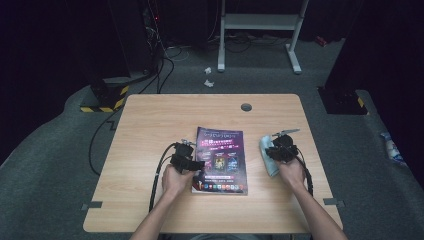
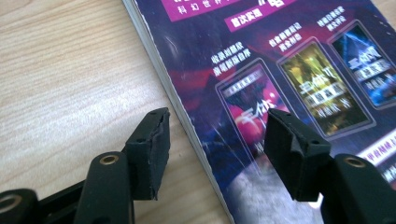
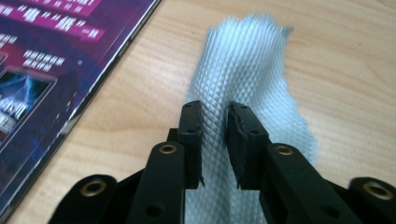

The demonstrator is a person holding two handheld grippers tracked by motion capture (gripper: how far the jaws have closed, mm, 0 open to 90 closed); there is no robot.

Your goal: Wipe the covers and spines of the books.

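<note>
While the left tongs [image 2: 215, 140] stand wide astride the spine edge of the glossy purple paperback magazine [image 1: 220, 159], one pad on the cover, one on the wooden tabletop [image 1: 150, 120], nothing is gripped yet. That magazine lies mid-tabletop; the pale grey-blue waffle-textured cloth [image 3: 247, 79] lies just beside it at three o'clock. The right tongs [image 3: 215, 140] stand narrow over the cloth, a slim gap between the pads, not visibly pinching. To do this well, I'd say the right hand should gather a fold before squeezing, while the left steadies the cover flat at nine o'clock.
</note>
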